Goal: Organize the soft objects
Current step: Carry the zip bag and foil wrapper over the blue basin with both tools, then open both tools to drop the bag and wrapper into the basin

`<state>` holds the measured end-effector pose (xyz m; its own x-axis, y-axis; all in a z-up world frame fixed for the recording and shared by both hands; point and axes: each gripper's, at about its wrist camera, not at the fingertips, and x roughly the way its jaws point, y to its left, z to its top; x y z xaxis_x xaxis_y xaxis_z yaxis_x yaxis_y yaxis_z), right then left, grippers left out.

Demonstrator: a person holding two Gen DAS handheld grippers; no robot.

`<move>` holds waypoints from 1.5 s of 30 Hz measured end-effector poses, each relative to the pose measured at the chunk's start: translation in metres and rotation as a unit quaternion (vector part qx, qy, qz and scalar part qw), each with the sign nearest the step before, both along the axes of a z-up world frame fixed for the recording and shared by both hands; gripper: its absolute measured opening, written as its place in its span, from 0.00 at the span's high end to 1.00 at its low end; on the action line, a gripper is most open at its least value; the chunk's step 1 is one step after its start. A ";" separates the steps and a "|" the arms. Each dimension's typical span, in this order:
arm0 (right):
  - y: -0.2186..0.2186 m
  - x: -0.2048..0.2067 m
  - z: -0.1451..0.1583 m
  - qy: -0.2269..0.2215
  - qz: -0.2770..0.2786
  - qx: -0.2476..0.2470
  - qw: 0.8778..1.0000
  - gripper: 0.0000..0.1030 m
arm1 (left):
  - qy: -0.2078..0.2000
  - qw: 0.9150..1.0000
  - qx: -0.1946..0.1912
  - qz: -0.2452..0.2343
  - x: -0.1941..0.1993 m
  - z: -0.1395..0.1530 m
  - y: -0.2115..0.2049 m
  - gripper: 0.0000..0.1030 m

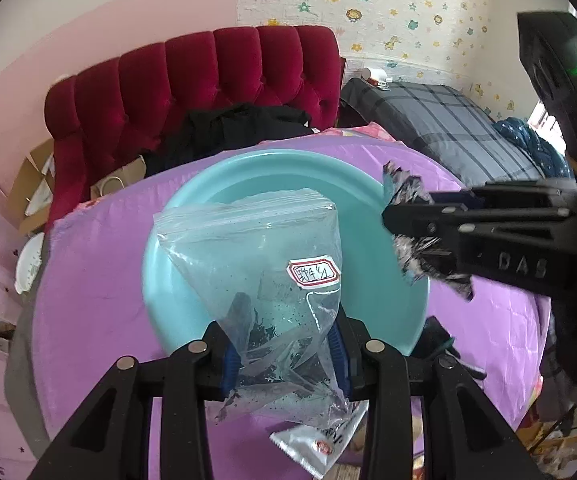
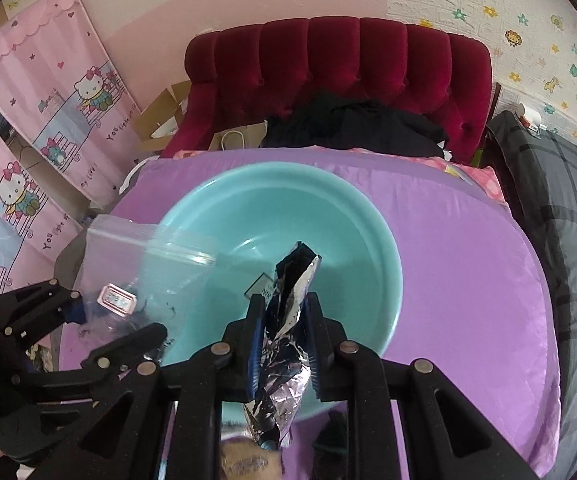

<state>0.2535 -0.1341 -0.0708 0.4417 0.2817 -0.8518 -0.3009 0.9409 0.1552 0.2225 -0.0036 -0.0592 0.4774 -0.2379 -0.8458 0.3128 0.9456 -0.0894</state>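
my left tongs (image 1: 284,354) clamp a clear zip bag (image 1: 264,272) with dark bits inside; my right tongs (image 2: 282,344) pinch a crumpled foil wrapper (image 2: 288,320), both above the empty teal basin (image 2: 352,216).

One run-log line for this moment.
left tongs: clamping clear zip bag | right tongs: clamping crumpled foil wrapper | both above teal basin

I count one turquoise basin (image 1: 176,280) on one purple cloth (image 1: 100,280). I have two grippers, left (image 1: 284,350) and right (image 2: 282,344). Bags: one clear zip bag (image 1: 256,248), one crumpled foil wrapper (image 2: 288,320), one silver sachet (image 1: 312,446). Behind, I see one red headboard (image 2: 336,56), one brown paper bag (image 2: 240,136).
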 end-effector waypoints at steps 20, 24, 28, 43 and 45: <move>0.005 0.066 -0.081 0.056 -0.034 0.019 0.998 0.79 | 0.038 0.999 0.003 0.004 0.061 -0.078 -0.011 0.60; 0.007 0.071 -0.089 0.062 -0.035 0.016 0.997 0.77 | 0.039 0.999 0.013 -0.002 0.063 -0.083 -0.015 0.60; 0.008 0.072 -0.090 0.063 -0.037 0.017 0.997 0.75 | 0.035 0.999 0.013 0.001 0.062 -0.083 -0.015 0.51; 0.008 0.053 -0.062 0.017 -0.043 -0.010 0.999 0.01 | -0.006 0.999 0.031 0.023 0.039 -0.057 -0.008 0.00; 0.006 0.045 -0.057 0.007 -0.045 -0.015 0.999 0.00 | -0.011 0.999 0.037 0.025 0.032 -0.052 -0.007 0.00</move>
<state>0.2986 -0.1279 -0.1280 0.4516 0.2165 -0.8655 -0.2135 0.9682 0.1308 0.2549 -0.0104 -0.1112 0.5052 -0.1509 -0.8497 0.2666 0.9637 -0.0126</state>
